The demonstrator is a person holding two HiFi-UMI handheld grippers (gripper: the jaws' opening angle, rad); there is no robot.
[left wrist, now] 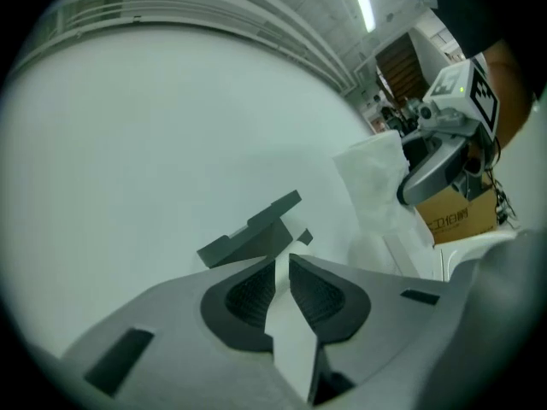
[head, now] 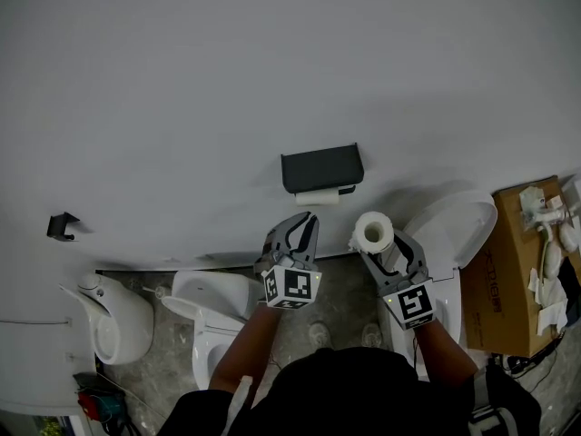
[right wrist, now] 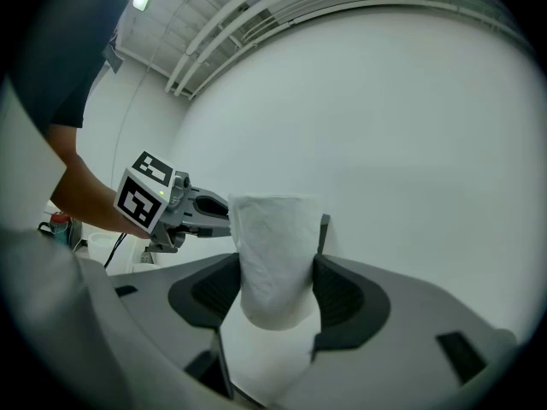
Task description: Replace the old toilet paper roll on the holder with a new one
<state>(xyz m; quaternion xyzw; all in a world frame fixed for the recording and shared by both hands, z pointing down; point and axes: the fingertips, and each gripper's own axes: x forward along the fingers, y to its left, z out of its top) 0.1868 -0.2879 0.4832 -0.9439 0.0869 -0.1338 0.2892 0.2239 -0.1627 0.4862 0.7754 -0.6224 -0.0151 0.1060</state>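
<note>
Though head view hides it, left gripper barely apart, right gripper clamping roll

- Holder: on the wall, about mid-width, near its lower edge, with the old roll directly beneath it.
- Hook: on the wall, far left.
- New roll: between the jaws of the right gripper, below and right of the holder.
- Left gripper: left of the new roll, under the holder.
- Toilet: at the wall's foot, right of the new roll.
- Cardboard box: on the toilet's right.
- Bowl: on the floor, left of both grippers.
- Second fixture: farther left.
</note>
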